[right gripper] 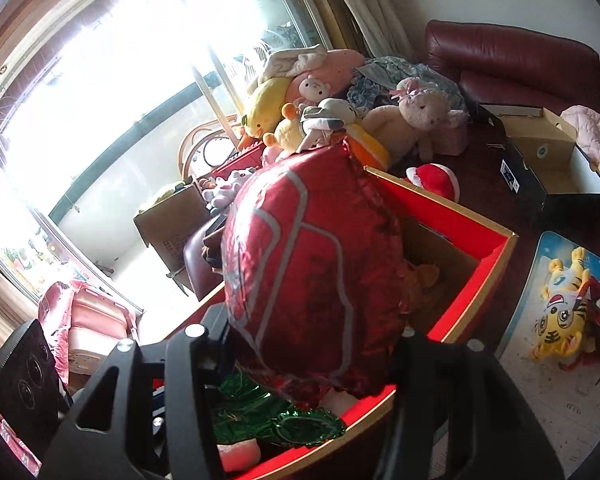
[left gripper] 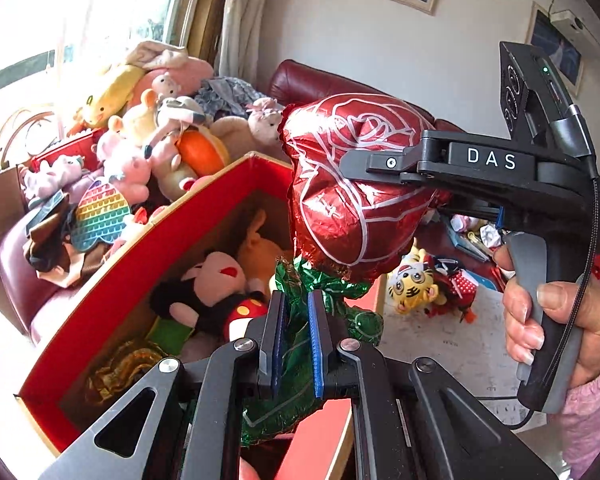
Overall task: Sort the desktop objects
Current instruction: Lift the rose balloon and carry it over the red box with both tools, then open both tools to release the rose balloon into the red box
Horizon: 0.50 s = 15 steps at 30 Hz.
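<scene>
A foil rose balloon with a red head (left gripper: pixel 348 184) and a green stem (left gripper: pixel 296 280) hangs over an open red box (left gripper: pixel 204 196). My left gripper (left gripper: pixel 296 300) is shut on the green stem, its blue pads (left gripper: pixel 315 344) pinching the foil. From the right, a hand (left gripper: pixel 540 320) brings in my right gripper (left gripper: pixel 364 164), whose jaws clamp the red head. In the right wrist view the red head (right gripper: pixel 308 264) fills the gap of the right gripper (right gripper: pixel 312 328) above the box (right gripper: pixel 480 280). A Mickey plush (left gripper: pixel 220 292) lies inside the box.
Several plush toys (left gripper: pixel 148 132) are heaped on the dark red sofa (right gripper: pixel 520 56) behind the box. A tiger plush (right gripper: pixel 560 320) lies on the table to the right. An open shoe box (right gripper: pixel 540 168) and a Santa hat (right gripper: pixel 436 178) sit beyond.
</scene>
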### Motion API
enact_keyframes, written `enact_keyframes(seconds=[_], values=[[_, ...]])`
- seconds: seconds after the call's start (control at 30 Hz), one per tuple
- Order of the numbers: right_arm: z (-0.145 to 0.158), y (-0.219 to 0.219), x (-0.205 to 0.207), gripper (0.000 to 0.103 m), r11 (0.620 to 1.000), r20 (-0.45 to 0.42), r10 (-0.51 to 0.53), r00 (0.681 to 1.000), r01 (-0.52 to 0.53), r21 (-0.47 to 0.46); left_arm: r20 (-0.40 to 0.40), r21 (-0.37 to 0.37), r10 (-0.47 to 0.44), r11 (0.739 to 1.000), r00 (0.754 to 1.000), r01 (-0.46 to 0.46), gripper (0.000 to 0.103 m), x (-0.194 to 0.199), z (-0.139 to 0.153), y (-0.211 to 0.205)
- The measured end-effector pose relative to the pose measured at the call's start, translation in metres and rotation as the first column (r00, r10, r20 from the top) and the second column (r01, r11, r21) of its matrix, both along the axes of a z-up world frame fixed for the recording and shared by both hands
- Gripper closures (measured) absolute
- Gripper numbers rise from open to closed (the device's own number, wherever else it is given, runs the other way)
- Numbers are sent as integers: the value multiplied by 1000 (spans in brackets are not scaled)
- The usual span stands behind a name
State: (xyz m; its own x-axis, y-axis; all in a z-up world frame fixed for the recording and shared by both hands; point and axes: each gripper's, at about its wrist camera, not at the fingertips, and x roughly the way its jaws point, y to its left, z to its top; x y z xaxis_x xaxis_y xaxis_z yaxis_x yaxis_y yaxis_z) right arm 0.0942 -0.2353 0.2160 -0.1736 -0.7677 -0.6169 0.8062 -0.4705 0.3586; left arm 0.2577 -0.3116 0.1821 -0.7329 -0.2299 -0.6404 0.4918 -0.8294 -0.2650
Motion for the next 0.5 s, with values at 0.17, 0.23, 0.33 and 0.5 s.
enact_keyframes(seconds=[0.17, 0.23, 0.33, 0.5], values=[[-16, -24, -23, 52, 996, -27, -56, 998, 57, 71, 43, 51, -12, 999, 999, 10, 93, -15, -18, -24], [-24, -28, -35, 50, 991, -36, -90, 995, 93, 99, 56, 73, -26, 997, 998, 22, 93, -21, -24, -29], [-38, -32, -50, 19, 981, -26, -125, 992, 127, 148, 74, 75, -34, 997, 997, 28, 92, -26, -28, -28], [-43, -29, -58, 10, 974, -49, -168, 985, 174, 145, 73, 91, 25, 995, 997, -32, 6, -22, -29, -34]])
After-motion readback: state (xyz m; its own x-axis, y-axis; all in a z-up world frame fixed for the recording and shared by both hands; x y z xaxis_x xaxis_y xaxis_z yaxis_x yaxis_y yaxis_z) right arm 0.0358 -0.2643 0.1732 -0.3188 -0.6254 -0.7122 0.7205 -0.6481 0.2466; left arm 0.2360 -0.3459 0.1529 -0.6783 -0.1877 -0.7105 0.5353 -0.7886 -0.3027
